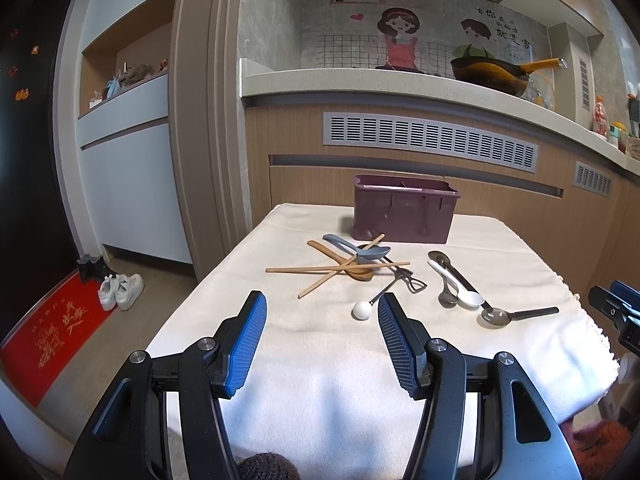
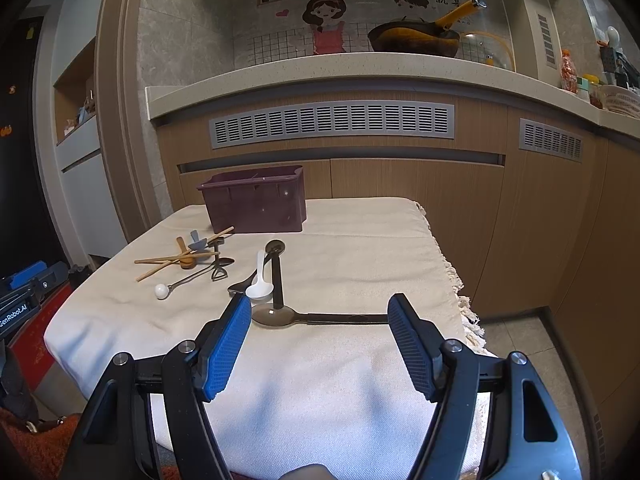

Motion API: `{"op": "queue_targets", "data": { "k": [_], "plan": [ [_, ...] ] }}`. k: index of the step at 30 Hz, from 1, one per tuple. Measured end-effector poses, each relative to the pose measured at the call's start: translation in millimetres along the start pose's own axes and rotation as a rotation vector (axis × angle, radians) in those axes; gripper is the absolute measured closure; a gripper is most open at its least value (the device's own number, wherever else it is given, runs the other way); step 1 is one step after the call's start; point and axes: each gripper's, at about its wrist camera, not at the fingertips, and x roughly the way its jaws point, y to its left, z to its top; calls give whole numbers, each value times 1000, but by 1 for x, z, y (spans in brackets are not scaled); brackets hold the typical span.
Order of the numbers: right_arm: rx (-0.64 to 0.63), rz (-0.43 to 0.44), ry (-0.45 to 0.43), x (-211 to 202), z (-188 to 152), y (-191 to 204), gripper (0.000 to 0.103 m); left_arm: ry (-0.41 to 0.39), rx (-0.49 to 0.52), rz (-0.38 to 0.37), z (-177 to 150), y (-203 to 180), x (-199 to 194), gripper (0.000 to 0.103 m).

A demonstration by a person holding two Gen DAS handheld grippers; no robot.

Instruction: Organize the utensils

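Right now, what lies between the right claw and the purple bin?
In the right wrist view, the right claw faces dark spoons, a white spoon, then purple bin.

Wood-fronted kitchen counter with vent grilles, cartoon wall tiles, red doormat.

The right hand-held gripper hangs spread wide over the dark spoon on the cloth.

purple bin upright, far on my counter | wooden chopsticks, wooden spoon, grey-blue spoon crossed in a heap before it | white-ball utensil nearer | white spoon beside dark spoons, flat
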Motion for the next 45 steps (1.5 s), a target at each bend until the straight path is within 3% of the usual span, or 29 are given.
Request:
{"op": "queue_targets", "data": {
  "k": [45],
  "plan": [
    [4, 16, 22, 3, -3, 0, 34, 16, 7, -1, 1, -3, -1, 44]
  ]
}}
